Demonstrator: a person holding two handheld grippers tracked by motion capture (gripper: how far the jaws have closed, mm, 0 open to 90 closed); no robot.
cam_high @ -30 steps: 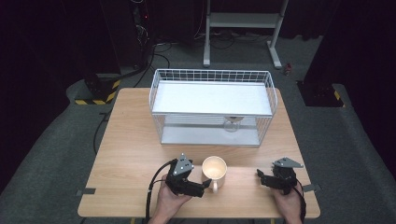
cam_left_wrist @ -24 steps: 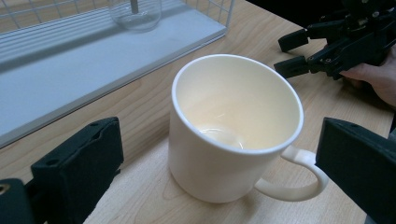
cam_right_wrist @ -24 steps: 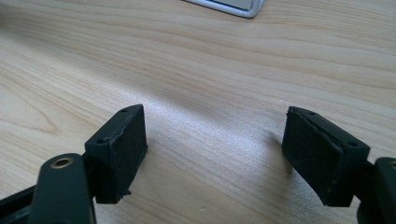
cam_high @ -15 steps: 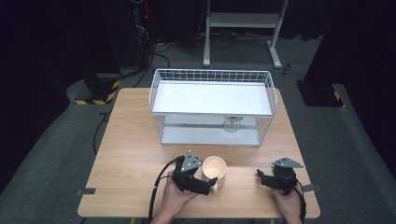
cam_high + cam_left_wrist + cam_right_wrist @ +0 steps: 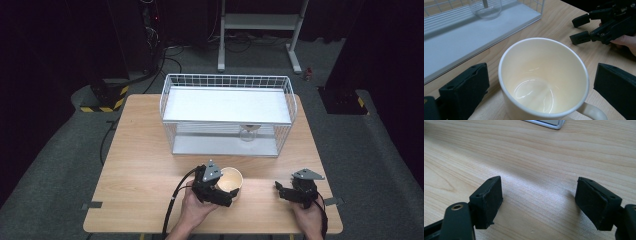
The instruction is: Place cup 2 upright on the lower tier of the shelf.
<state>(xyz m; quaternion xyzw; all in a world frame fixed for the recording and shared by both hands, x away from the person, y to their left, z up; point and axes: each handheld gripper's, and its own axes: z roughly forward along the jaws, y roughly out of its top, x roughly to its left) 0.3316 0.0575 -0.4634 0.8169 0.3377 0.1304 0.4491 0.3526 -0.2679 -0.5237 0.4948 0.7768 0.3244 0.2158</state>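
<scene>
A cream-coloured ceramic mug with a glossy, empty interior stands upright on the light wooden table, near its front edge and in front of the white wire-mesh basket. The mug is bracketed by the jaws of the left gripper, one black pad at each side of the wall; a gap is seen between pads and ceramic, so nothing is gripped as yet. The handle is turned towards the gripper body, at the lower right of the left gripper view. If the jaws are closed off-centre, the mug could be pushed sideways or tipped. A smooth, rounded wall is judged likely to slip in a light grip when lifted.

A clear glass vessel stands on the basket's lower shelf and could be struck if the mug is carried in carelessly. The right gripper is held wide open over bare wood, well to the right, with nothing between its pads.
</scene>
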